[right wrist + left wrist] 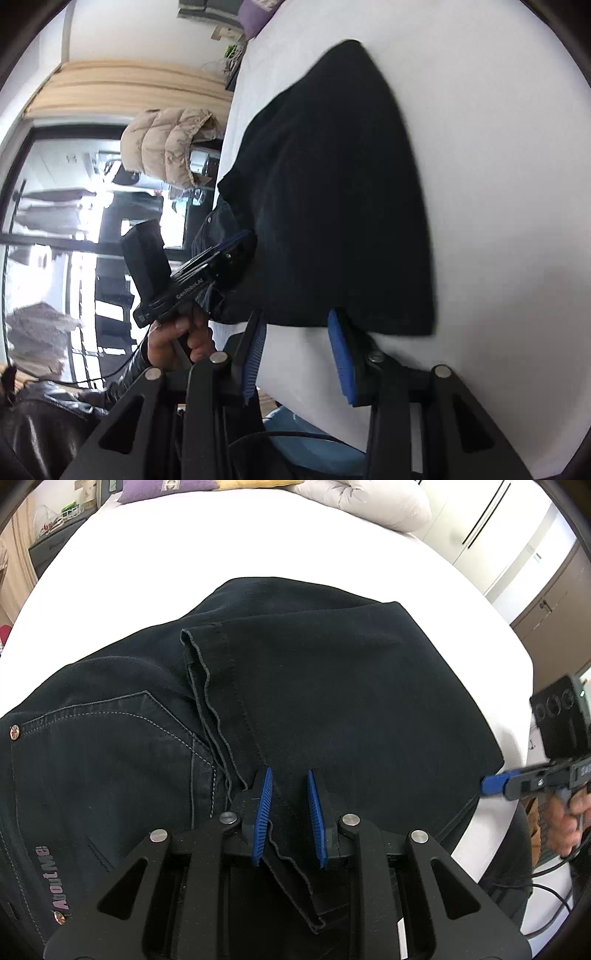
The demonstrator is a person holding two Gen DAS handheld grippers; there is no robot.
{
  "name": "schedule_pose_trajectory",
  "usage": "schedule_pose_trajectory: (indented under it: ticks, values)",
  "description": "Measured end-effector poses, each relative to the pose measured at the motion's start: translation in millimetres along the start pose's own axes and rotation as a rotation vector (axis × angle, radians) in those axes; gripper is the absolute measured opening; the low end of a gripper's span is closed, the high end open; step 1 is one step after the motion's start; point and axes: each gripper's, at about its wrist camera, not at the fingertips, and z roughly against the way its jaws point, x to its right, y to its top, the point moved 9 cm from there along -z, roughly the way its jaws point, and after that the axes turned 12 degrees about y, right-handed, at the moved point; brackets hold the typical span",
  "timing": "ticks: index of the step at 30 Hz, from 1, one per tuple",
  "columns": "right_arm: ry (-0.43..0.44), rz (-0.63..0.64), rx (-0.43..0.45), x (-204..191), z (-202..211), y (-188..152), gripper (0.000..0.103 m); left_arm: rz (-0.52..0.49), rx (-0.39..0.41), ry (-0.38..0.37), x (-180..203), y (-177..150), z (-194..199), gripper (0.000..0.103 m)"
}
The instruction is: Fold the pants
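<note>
While the dark pants (295, 701) lie folded on the white bed (221, 546), a hem edge is pinched between the narrowly parted jaws of the left gripper (290, 812); the right gripper (295, 343) is held partly open, empty, at the fold's near edge.

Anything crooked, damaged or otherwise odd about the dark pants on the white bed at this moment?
No damage shows. The black denim pants lie folded on the white bed, but the leg hems sit slanted across the seat and their layered edges are staggered, not flush. The left gripper pinches one hem edge.
</note>
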Motion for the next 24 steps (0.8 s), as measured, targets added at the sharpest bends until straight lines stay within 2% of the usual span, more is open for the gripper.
schedule_pose_trajectory:
  ticks: [6,7,9,11,13,15,16,17,19,24]
  values:
    - [-0.031,-0.040,0.057,9,4,2,0.033,0.078,0.001,-0.043,-16,-4,22,0.019]
    - [-0.050,-0.028,0.057,5,4,1,0.036,0.097,0.012,-0.045,-22,-5,30,0.019]
    - [-0.056,0.005,0.059,-6,5,-1,0.048,0.154,0.057,-0.078,-38,-9,53,0.019]
    - [-0.009,0.049,0.067,-28,2,-5,0.057,0.225,0.111,-0.112,-61,-18,80,0.020]
    - [0.043,0.094,0.078,-49,-4,-8,0.062,0.313,0.147,-0.132,-87,-29,102,0.033]
    - [0.095,0.129,0.090,-67,-15,-7,0.063,0.428,0.223,-0.143,-120,-43,129,0.087]
    - [0.117,0.139,0.095,-73,-21,-5,0.063,0.481,0.267,-0.136,-136,-50,141,0.094]
    - [0.140,0.144,0.102,-78,-30,-2,0.063,0.553,0.307,-0.117,-156,-60,153,0.097]
    - [0.160,0.135,0.102,-83,-46,4,0.063,0.655,0.331,-0.126,-182,-76,166,0.097]
    - [0.151,0.124,0.048,-90,-88,16,0.063,0.923,0.338,-0.168,-234,-126,178,0.098]
